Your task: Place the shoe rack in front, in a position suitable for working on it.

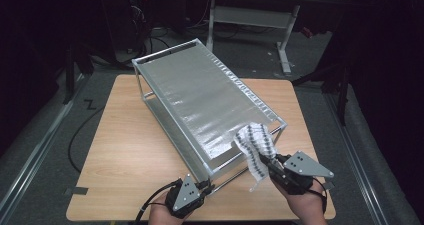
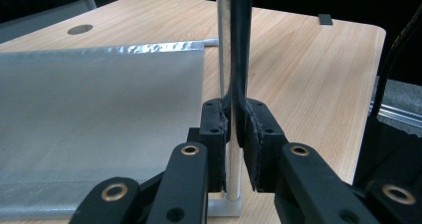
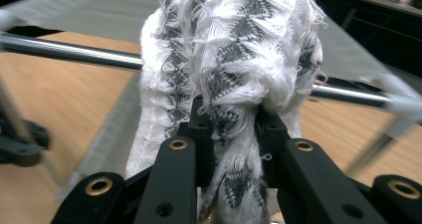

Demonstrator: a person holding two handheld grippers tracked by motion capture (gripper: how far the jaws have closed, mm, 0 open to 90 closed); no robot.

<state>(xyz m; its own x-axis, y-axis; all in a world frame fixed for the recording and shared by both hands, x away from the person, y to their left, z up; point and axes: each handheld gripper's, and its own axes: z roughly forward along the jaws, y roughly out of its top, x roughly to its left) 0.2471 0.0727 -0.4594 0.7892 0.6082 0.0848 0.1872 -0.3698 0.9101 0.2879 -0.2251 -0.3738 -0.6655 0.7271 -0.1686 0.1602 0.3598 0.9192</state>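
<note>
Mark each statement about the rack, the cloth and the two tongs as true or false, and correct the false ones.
1. The left tongs grip a rack post. True.
2. The right tongs are open and hold nothing. False: they are shut on the cloth.
3. The cloth lies flat on the table. False: it is held up at the rack's near corner.
4. The cloth is white with a dark pattern. True.

Right gripper clamps patterned cloth at rack corner — left gripper grips rack's near post.
</note>
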